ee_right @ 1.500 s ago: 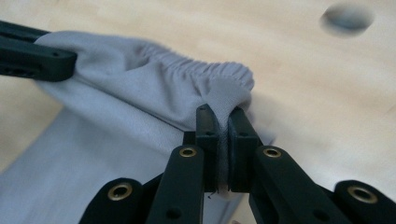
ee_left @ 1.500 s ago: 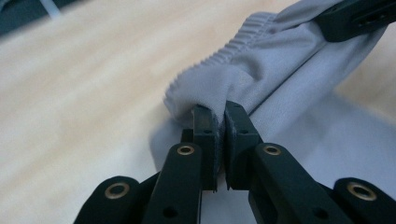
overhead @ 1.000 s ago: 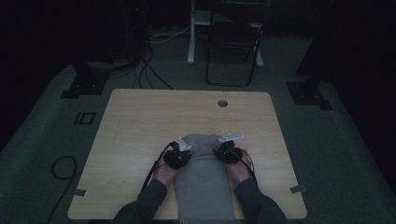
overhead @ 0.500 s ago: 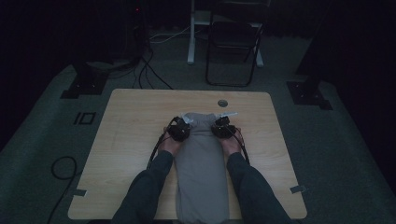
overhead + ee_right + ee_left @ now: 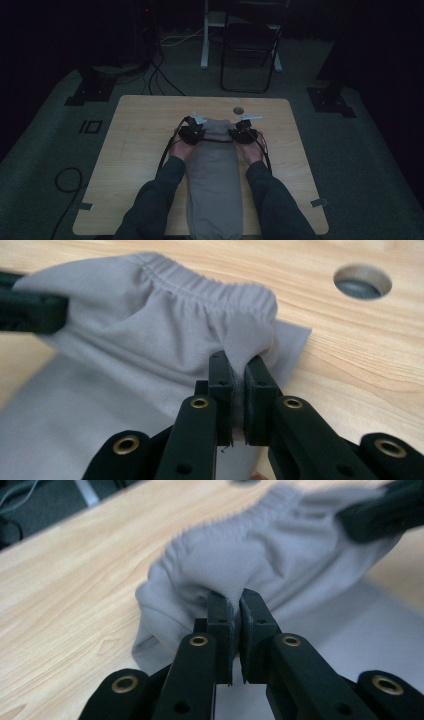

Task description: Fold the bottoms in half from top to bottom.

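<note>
High view: grey folded garment (image 5: 214, 185) lies lengthwise on the wooden table (image 5: 135, 150), its near end at the person's edge. Left gripper (image 5: 236, 611) pinches the elastic-waistband end's left corner, right gripper (image 5: 239, 371) its right corner, both clamped tight on cloth. Beyond sits the table's round cable hole (image 5: 363, 282)

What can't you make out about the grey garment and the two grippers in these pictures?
- Grey garment: its near end is cut off by the bottom edge of the high view, so what kind it is stays unclear.
- Left gripper: the pinched fabric hides its pad faces; the far waistband is blurred.
- Right gripper: dim and small in the high view.
</note>
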Demonstrator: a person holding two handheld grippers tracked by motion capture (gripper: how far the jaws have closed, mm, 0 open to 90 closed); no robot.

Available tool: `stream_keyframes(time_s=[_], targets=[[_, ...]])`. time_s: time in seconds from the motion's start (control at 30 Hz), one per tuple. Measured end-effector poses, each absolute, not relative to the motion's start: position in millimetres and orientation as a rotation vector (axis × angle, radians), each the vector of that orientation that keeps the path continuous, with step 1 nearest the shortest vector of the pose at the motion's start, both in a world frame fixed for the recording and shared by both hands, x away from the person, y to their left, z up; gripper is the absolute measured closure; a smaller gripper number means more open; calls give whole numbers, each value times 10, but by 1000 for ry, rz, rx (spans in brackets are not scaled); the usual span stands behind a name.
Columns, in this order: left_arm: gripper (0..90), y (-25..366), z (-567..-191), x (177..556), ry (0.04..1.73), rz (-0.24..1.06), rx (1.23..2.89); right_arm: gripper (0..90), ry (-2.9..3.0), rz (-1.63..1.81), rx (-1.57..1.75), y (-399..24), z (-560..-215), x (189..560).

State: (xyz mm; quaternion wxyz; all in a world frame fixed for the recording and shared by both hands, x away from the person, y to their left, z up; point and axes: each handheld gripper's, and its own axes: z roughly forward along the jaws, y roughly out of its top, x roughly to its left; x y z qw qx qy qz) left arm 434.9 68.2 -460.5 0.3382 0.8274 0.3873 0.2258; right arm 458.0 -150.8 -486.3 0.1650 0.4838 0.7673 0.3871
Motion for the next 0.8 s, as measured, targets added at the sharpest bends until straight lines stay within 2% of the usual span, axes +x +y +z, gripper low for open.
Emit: stream_keyframes(time_s=[0.1, 0.17, 0.23, 0.33, 0.43, 0.5, 0.8], targets=[[854, 756, -4509, 4002, 982, 546, 2119, 848, 2203, 1143, 1297, -1538, -4745, 4259], [853, 782, -4550, 3759, 938, 544, 2159, 848, 2233, 1144, 1257, -1554, -4737, 4039], [852, 827, -4661, 3562, 951, 489, 2170, 847, 2284, 1139, 1234, -1557, -4797, 3838], [849, 818, -4961, 3368, 939, 479, 2278, 847, 2353, 1087, 1223, -1541, -4980, 3622], [845, 831, -5228, 3324, 983, 427, 2316, 843, 2399, 1026, 1250, -1510, -5200, 3532], [845, 859, -5274, 3318, 984, 421, 2273, 829, 2407, 997, 1258, -1492, -5322, 3520], [844, 914, -5365, 3589, 986, 446, 2176, 827, 2342, 1096, 1306, -1525, -5392, 3749]])
